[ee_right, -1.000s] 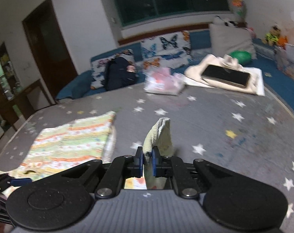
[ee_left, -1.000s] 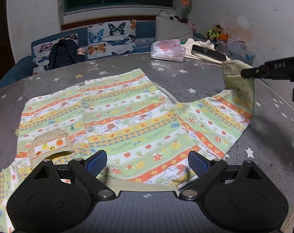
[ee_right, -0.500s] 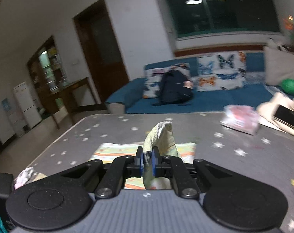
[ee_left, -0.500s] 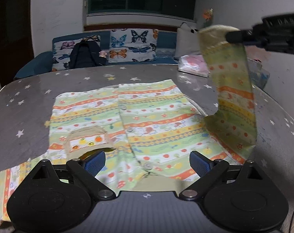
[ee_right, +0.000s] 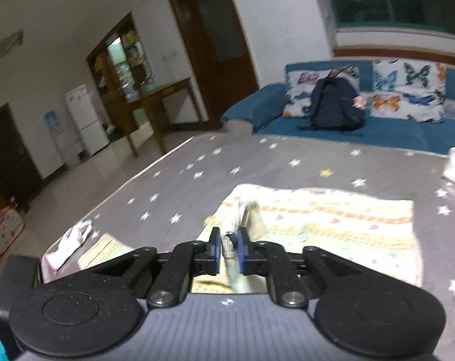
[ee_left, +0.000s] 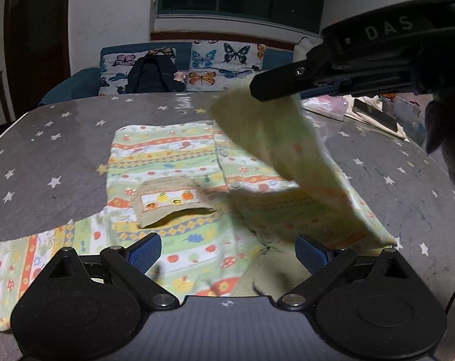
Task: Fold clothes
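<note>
- Left wrist view: the striped green, orange and white buttoned baby top [ee_left: 179,162] lies spread on the grey star-print table [ee_left: 62,150]. The left gripper [ee_left: 227,249] hangs over the garment's near edge, blue pads spread wide with nothing between them.
- The right gripper [ee_left: 257,88] carries the pale green sleeve [ee_left: 287,150] across the body of the top. Its jaws are opening, so the sleeve may drop short or land twisted and bunched, since the cloth hangs in a loose slanted fold.
- With no hand pinning the top, a dragged sleeve could pull the body askew.
- Raised letters "DAS" show on the right gripper's black frame; no other writing is legible.
- Right wrist view: the sleeve cuff [ee_right: 227,237] sits between the parting pads [ee_right: 214,249], barely held. The picture is blurred; nothing here reads as text.
</note>
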Motion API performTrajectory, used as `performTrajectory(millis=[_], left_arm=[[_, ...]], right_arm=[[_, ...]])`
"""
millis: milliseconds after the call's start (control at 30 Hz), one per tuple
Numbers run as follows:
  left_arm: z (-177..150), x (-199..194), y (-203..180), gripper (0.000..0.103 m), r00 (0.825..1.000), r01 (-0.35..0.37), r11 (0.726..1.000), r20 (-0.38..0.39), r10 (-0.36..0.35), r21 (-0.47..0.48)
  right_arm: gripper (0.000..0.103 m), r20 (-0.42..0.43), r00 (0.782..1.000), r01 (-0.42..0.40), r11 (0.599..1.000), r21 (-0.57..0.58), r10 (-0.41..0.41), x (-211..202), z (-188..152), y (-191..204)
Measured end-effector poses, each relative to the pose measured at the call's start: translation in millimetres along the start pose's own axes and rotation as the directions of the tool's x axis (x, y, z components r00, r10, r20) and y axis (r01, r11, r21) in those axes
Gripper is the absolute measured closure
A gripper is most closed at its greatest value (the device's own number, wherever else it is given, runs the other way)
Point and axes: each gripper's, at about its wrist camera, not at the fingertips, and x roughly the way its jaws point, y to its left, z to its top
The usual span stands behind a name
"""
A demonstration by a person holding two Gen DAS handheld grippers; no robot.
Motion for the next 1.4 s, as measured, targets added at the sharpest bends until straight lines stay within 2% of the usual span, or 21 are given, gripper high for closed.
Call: performTrajectory(millis=[167,300,400,467,567,633,733,800,933,1167,1267,1400], left_arm=[[1,0,7,0.006,1.0,-0.02,1.0,-0.002,0.02,-0.007],[6,-3,15,0.006,0.999,-0.028,0.999,0.018,0.028,-0.026],[11,-4,16,0.007,0.999,-0.022,0.999,0.03,0.024,-0.043],[14,-2,14,0.013,0.999,-0.006,0.999,0.033,0.007,-0.041],[16,4,9,0.031,0.999,0.031,0.999,0.025,-0.03,-0.04],[16,9,5,0.046,0.998,0.061,0.997,0.019,-0.061,-0.04],[15,17,0,0.058,0.996,0.094,0.995,0.008,-0.094,-0.026],[12,22,-1,0.061,0.995,0.104,0.994,-0.009,-0.104,-0.022],[5,31,3,0.066,0.994,0.101,0.995,-0.05,-0.102,-0.027],[5,27,9,0.067,0.994,0.103,0.994,-0.041,-0.105,-0.042],[4,30,10,0.068,0.995,0.09,0.995,-0.049,-0.093,-0.053],[3,24,13,0.067,0.996,0.08,0.995,-0.043,-0.083,-0.064]], right_arm=[[0.084,-0.011,1.0,0.017,0.999,-0.036,-0.017,-11,-2,-6],[0.084,-0.059,0.993,0.093,0.991,-0.092,-0.099,-18,-6,-23],[0.084,-0.117,0.975,0.174,0.977,-0.12,-0.188,-20,-19,-43],[0.084,-0.15,0.961,0.212,0.969,-0.124,-0.23,-20,-29,-56],[0.084,-0.194,0.943,0.251,0.961,-0.115,-0.269,-17,-46,-75],[0.085,-0.201,0.942,0.25,0.961,-0.119,-0.27,-14,-54,-81],[0.085,-0.19,0.944,0.245,0.959,-0.142,-0.27,-8,-63,-83],[0.086,-0.192,0.944,0.243,0.959,-0.148,-0.269,-1,-68,-85],[0.09,-0.214,0.934,0.257,0.955,-0.15,-0.286,14,-78,-93],[0.09,-0.172,0.945,0.255,0.955,-0.15,-0.279,8,-73,-93],[0.09,-0.198,0.939,0.26,0.957,-0.132,-0.282,18,-75,-100],[0.089,-0.191,0.94,0.263,0.957,-0.125,-0.283,16,-75,-96]])
